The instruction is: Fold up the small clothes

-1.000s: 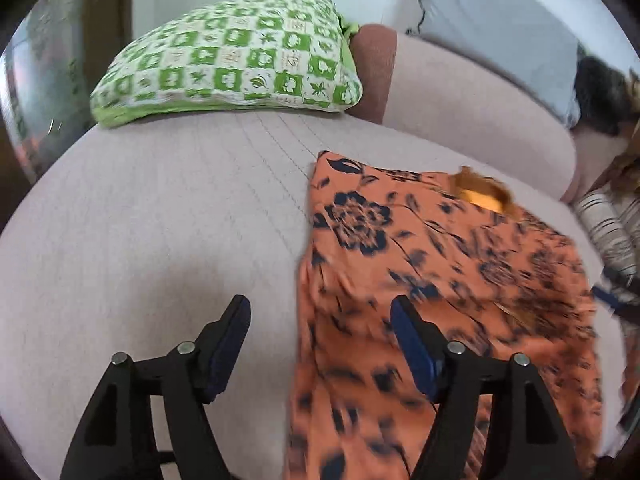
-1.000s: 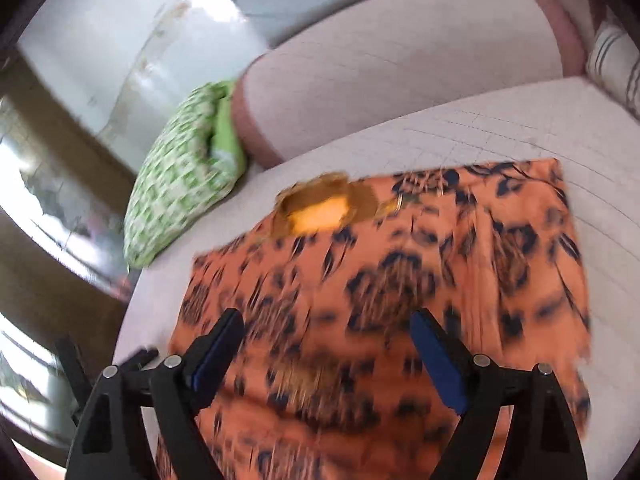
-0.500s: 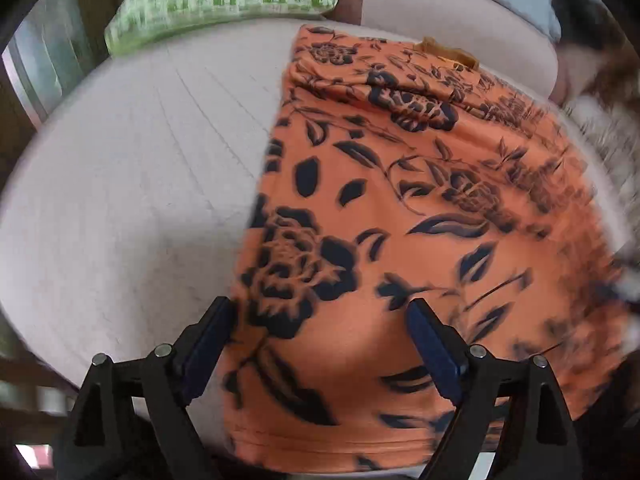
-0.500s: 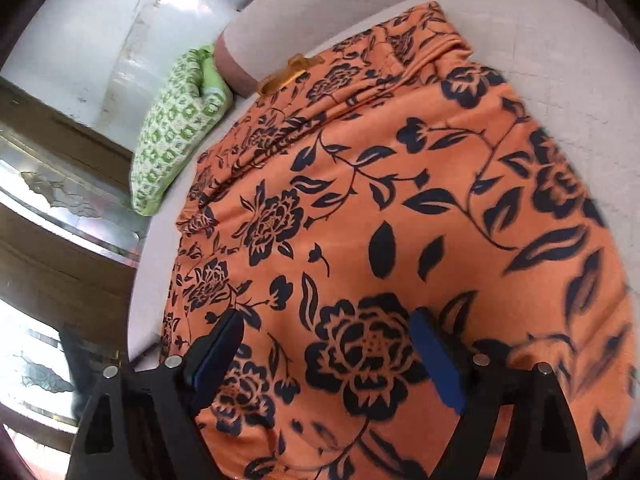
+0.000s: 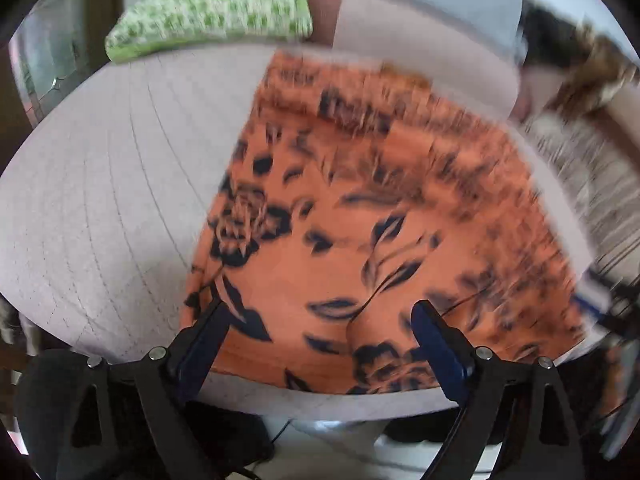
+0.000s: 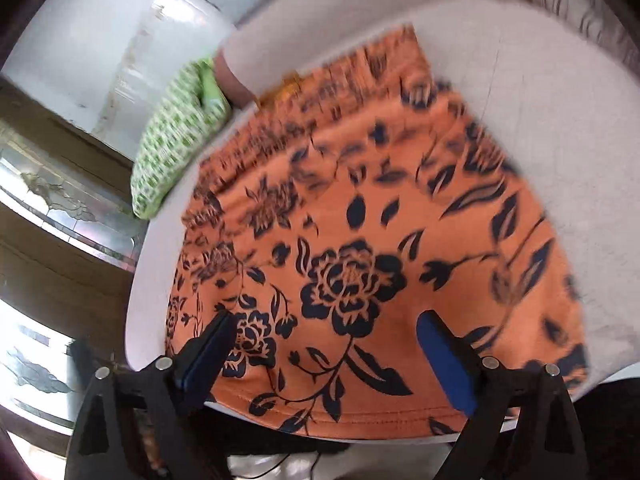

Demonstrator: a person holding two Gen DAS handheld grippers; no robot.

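An orange garment with a dark blue flower print [image 5: 360, 216] lies spread flat on a pale pink cushioned seat [image 5: 104, 184]. Its hem runs along the seat's near edge. My left gripper [image 5: 320, 340] is open and empty, hovering over the hem near the garment's left side. In the right wrist view the same garment [image 6: 360, 240] fills the middle, and my right gripper [image 6: 324, 352] is open and empty above the hem. Both views are blurred by motion.
A green and white checked pillow [image 5: 212, 4] lies at the back left of the seat; it also shows in the right wrist view [image 6: 176, 136]. A striped cloth [image 5: 588, 176] lies at the right. A wood and glass cabinet [image 6: 48, 216] stands left of the seat.
Both grippers have pulled back toward the seat's near edge and now hover over the garment's hem. Both have stayed open and empty.
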